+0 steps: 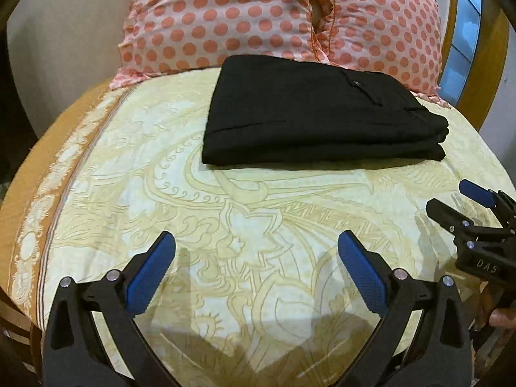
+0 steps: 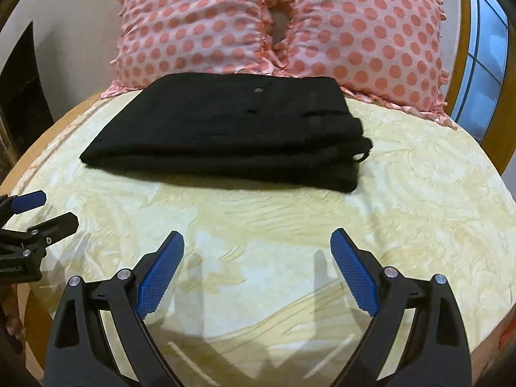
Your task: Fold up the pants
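Observation:
The black pants (image 1: 319, 113) lie folded into a thick rectangular stack on the yellow patterned bedsheet (image 1: 225, 213), near the pillows; they also show in the right wrist view (image 2: 232, 132). My left gripper (image 1: 256, 242) is open and empty, held above the sheet well short of the pants. My right gripper (image 2: 257, 240) is open and empty, also short of the pants. Each gripper shows in the other's view: the right one at the right edge (image 1: 451, 200), the left one at the left edge (image 2: 42, 209). Both are apart from the pants.
Two pink polka-dot pillows (image 1: 219, 16) (image 2: 364, 32) lean at the head of the bed behind the pants. A wooden bed frame (image 1: 483, 64) and a blue window (image 2: 483, 64) are at the right. The sheet's orange border (image 1: 38, 193) runs along the left edge.

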{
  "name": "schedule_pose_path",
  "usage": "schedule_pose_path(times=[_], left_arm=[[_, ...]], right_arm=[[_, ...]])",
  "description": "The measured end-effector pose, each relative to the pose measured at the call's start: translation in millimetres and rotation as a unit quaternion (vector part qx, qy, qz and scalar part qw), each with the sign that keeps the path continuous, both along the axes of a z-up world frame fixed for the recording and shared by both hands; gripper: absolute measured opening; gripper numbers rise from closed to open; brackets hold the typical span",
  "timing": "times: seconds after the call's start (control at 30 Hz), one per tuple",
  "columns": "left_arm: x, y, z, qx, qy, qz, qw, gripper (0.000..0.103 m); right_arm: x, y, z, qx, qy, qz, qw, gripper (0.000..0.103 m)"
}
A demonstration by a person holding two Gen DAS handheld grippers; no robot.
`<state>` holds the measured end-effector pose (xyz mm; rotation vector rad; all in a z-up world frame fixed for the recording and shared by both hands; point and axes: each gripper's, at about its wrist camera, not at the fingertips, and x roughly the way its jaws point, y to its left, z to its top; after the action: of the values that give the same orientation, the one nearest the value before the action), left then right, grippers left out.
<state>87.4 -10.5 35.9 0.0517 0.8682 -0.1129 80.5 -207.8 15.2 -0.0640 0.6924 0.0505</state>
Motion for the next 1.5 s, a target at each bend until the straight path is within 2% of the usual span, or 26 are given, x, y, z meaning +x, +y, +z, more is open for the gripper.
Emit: schedule_pose_path(times=[0.1,0.3,0.47,0.7,1.1,1.5], left_arm=[[-4,0,-1,0.012,-0.007,0.008,0.9999,0.101],[-4,2,-11,0.009,0.007,0.02,0.9997,0.101],[-6,0,-12,0.011,-0.002,0.02,0.9997,0.101],[-13,1,-15,0.009,-0.033,0.019,0.9992,0.101],[-18,2,-17,0.005,-0.066,0.018,0.9976,0.101],[-19,2,-18,0.005,-0.071,0.018,0.9973,0.101]], right_arm=[[-2,3,-4,0.002,0.003,-0.005,1.0,0.094],[-6,-1,-9,0.014,0.008,-0.025,1.0,0.094],[-11,2,-12,0.015,0.005,-0.026,1.0,0.094],[-13,-1,-15,0.011,-0.007,-0.041,0.999,0.102],[-15,-1,-16,0.011,-0.02,-0.042,0.999,0.102],[-17,0,-16,0.011,-0.027,-0.043,0.999,0.102]])
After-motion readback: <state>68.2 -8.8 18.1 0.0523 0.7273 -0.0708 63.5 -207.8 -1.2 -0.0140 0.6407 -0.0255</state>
